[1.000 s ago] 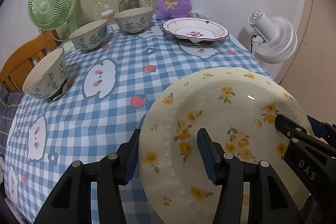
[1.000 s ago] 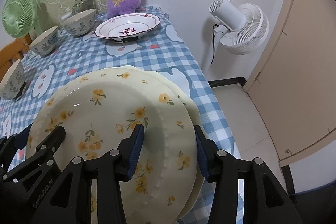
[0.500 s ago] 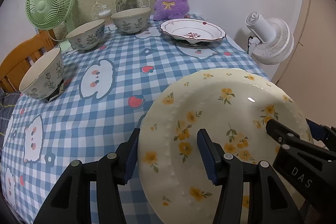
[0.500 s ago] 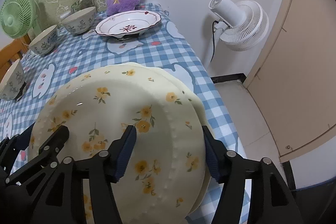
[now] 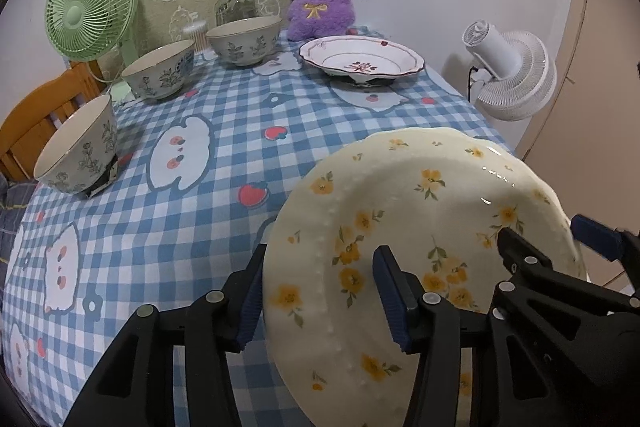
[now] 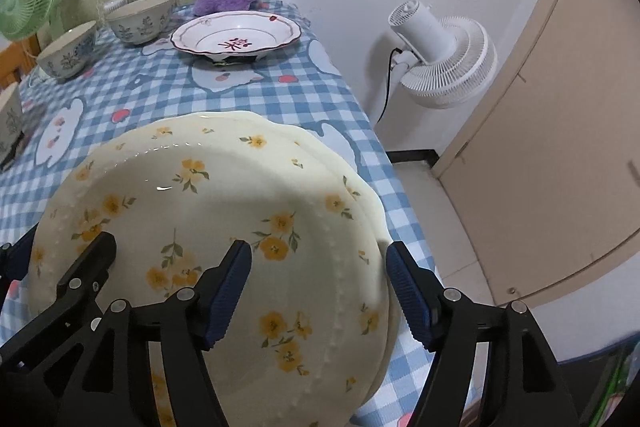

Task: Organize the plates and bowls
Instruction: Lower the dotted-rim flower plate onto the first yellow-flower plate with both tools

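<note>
The desk (image 5: pixel 224 131) wears a blue-and-white checked cloth printed with white animals and red hearts, and stands against a white wall. Taking the red-trimmed plate (image 5: pixel 362 61) as the landmark: a purple plush rabbit (image 5: pixel 322 1) sits just behind it at the wall, with a glass jar (image 5: pixel 236 3) further along the wall. 3 patterned bowls run from beside that plate toward the near edge of the desk: the first bowl (image 5: pixel 244 41), the second bowl (image 5: pixel 160 75) and the third bowl (image 5: pixel 78 151), the last resting on a dark block. A green fan (image 5: pixel 90 11) and a wooden chair (image 5: pixel 40 119) lie beyond the bowls, and a white fan (image 5: pixel 514 79) stands off the desk on the opposite side of the red-trimmed plate.

The right wrist view alone shows the pale floor (image 6: pixel 436 211), a beige door (image 6: pixel 560 147), and a second cream plate (image 6: pixel 360 179) directly under the yellow-flowered plate (image 6: pixel 224 211), its rim peeking out. The left wrist view alone shows the whole third bowl and the chair.

The yellow-flowered plate sits well in front of the red-trimmed plate, at the near corner of the desk. The left gripper (image 5: pixel 318 297) straddles its rim with jaws apart, 1 finger over the face and 1 outside the edge. The right gripper (image 6: pixel 318 289) does likewise on the opposite rim, jaws spread wide and not pinching. Whether any pad touches the plate cannot be told.
</note>
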Tool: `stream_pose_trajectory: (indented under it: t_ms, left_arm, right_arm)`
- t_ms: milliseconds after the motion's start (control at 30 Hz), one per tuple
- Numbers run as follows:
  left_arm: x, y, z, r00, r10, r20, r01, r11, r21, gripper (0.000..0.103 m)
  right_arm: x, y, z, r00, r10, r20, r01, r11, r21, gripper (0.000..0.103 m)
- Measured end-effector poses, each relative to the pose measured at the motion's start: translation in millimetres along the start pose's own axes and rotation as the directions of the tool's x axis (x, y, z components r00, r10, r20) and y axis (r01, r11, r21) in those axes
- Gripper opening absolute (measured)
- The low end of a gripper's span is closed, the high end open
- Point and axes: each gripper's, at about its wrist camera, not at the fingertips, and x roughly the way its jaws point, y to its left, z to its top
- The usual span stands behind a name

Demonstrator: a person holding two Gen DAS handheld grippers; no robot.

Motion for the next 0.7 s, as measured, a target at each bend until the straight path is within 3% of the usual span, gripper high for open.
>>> stream_pose_trajectory:
  t_ms: [333,700]
  left_arm:
    - [1,-3,1,1.000,0.006,0.000,-0.006,1.000,0.016,0.062]
    - [14,-11,12,1.000,0.026,-0.008,-0.026,1.000,0.011,0.068]
  right_arm:
    - [7,-3,0,0.998,-0.058,0.018,0.058,0.998,-0.007,0.074]
    - [21,-22,8,0.999,0.030,0.027,-0.031,0.999,0.031,0.080]
